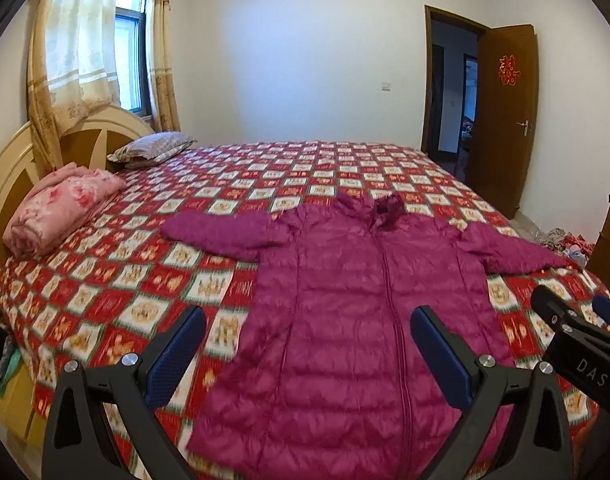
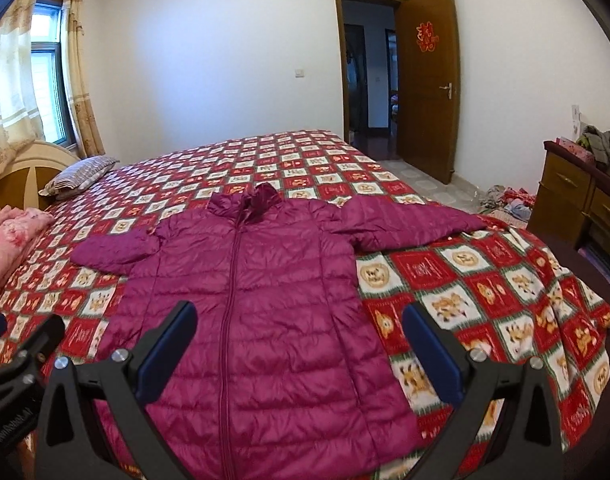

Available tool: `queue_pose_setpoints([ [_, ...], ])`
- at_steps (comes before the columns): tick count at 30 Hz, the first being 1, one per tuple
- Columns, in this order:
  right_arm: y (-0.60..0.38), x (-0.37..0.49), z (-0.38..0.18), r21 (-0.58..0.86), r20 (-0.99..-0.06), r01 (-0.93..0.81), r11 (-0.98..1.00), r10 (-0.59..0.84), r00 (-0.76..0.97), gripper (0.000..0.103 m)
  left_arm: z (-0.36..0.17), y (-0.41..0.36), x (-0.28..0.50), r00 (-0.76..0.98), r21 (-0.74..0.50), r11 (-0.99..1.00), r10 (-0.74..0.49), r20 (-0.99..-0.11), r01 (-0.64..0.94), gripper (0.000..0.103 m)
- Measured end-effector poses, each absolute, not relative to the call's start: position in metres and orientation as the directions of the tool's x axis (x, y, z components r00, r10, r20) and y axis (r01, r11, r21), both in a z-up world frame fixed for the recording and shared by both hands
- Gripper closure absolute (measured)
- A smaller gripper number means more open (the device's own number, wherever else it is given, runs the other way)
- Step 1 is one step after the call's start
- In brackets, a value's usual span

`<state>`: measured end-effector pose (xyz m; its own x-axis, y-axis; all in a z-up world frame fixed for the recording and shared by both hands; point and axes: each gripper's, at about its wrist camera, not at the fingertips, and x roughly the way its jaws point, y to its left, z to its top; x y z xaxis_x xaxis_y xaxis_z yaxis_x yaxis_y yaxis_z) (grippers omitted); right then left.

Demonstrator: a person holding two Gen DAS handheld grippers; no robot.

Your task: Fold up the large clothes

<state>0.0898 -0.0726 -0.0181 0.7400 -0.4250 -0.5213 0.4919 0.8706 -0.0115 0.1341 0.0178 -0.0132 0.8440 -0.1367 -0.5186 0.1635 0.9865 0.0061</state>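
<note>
Magenta quilted puffer jacket (image 1: 345, 320) (image 2: 257, 320), zipped, laid flat and face up on the bed near its foot edge, collar toward the far side, hem toward the near edge, both sleeves spread sideways, one reaching toward the headboard end and the other toward the foot corner. Bed cover (image 1: 117, 288) (image 2: 485, 280): red and cream checked quilt with small motifs, draping over the near corner. Folded pink floral blanket (image 1: 57, 212) (image 2: 9, 248) at the headboard end, near edge; grey striped pillow (image 1: 153, 148) (image 2: 79, 176) beyond it, against the cream wooden headboard (image 1: 9, 176). Left tool (image 1: 307, 346): black frame, blue-padded fingers, spread wide, empty, hanging above the jacket's lower body without touching it. Right tool (image 2: 299, 342): same build, likewise spread wide and empty, above the jacket's lower right half. Brown wooden door (image 1: 505, 120) (image 2: 427, 80) standing open past the far foot corner; brown wooden dresser (image 2: 577, 200) beside the foot of the bed.
</note>
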Motion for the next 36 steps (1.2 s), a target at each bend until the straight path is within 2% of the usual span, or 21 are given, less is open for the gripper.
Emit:
queue_pose_setpoints([
  [5, -0.099, 0.123, -0.011, -0.010, -0.541, 0.498, 0.867, -0.423, 0.726, 0.000, -0.002, 0.015, 0.184, 0.839, -0.004, 0.981, -0.166, -0.518, 0.192, 0.001],
  [9, -0.143, 0.149, -0.015, 0.006, -0.570, 0.518, 0.855, -0.423, 0.704, 0.000, -0.008, 0.013, 0.239, 0.806, -0.021, 0.980, -0.176, -0.565, 0.200, 0.001],
  [13, -0.201, 0.174, -0.037, 0.041, -0.666, 0.547, 0.836, -0.385, 0.638, 0.000, -0.030, 0.012, 0.289, 0.741, -0.092, 0.969, -0.234, -0.629, 0.228, 0.001],
  [16, -0.254, 0.178, -0.052, 0.056, -0.706, 0.625, 0.779, -0.411, 0.577, 0.000, -0.052, 0.011, 0.322, 0.711, -0.112, 0.965, -0.249, -0.658, 0.235, 0.001],
  [23, -0.403, 0.168, -0.055, 0.086, -0.686, 0.827, 0.555, -0.569, 0.453, 0.000, -0.090, 0.004, 0.398, 0.736, 0.028, 0.987, -0.101, -0.669, 0.161, 0.001],
  [26, -0.459, 0.169, -0.065, 0.066, -0.673, 0.884, 0.463, -0.633, 0.382, 0.005, -0.108, 0.001, 0.422, 0.759, 0.055, 0.992, -0.050, -0.649, 0.113, 0.001],
  [28, -0.490, 0.172, -0.077, 0.069, -0.702, 0.900, 0.430, -0.620, 0.350, 0.015, -0.120, -0.004, 0.431, 0.789, 0.084, 0.994, 0.000, -0.615, 0.065, 0.001],
  [30, -0.512, 0.177, -0.092, 0.102, -0.738, 0.906, 0.410, -0.580, 0.345, 0.017, -0.135, -0.009, 0.439, 0.792, 0.098, 0.995, 0.035, -0.610, 0.031, 0.001],
  [32, -0.523, 0.183, -0.104, 0.133, -0.769, 0.908, 0.398, -0.537, 0.348, 0.020, -0.147, -0.010, 0.445, 0.779, 0.061, 0.998, 0.020, -0.627, 0.024, 0.001],
  [36, -0.537, 0.192, -0.114, 0.168, -0.779, 0.901, 0.399, -0.506, 0.369, 0.023, -0.178, -0.009, 0.444, 0.743, 0.034, 0.999, 0.028, -0.669, -0.007, 0.001],
])
